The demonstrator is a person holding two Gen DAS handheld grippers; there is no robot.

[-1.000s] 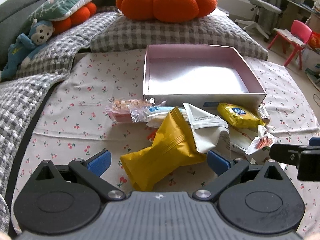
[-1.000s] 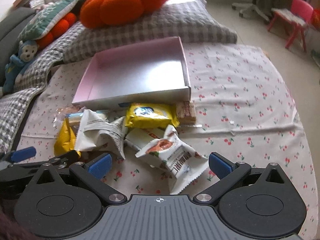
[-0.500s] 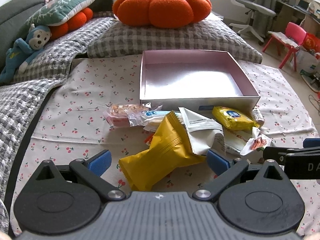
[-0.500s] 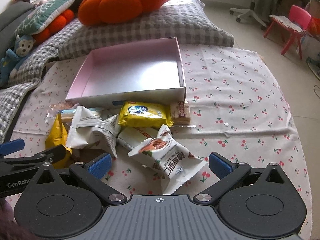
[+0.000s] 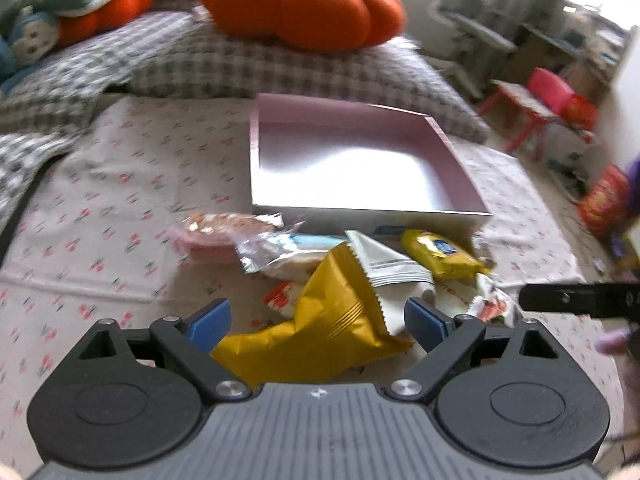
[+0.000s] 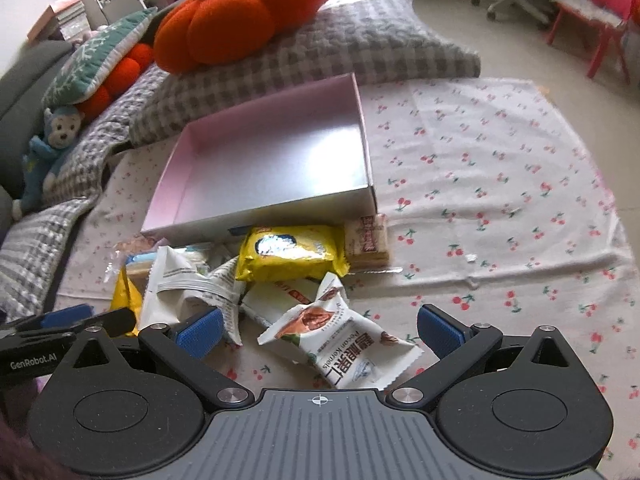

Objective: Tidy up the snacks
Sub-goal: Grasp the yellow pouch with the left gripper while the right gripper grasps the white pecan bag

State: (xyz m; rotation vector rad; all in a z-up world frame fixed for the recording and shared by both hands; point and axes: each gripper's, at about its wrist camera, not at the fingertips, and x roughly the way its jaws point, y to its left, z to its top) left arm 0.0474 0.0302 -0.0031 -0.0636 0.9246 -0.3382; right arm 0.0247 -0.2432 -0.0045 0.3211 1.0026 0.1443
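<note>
Left claw (image 5: 316, 320) gapes around the mustard-yellow snack pouch (image 5: 320, 332).

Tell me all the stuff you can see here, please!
box: 1, pink, open, nothing inside, on the cherry cloth.
cloth: 1, white with red cherries, spread under everything.
snack packets: about 8, heaped in front of the box; they include a gold one, a yellow one, a white nut one and a white crumpled one.
pumpkin cushion: 1, orange, on the grey checked pillow.
monkey toy: 1, blue, far left.
small chair: 1, pink-red, far right.
office chair: 1, pale, at the back.
left gripper: open, around the gold packet.
right gripper: open, around the nut packet.
</note>
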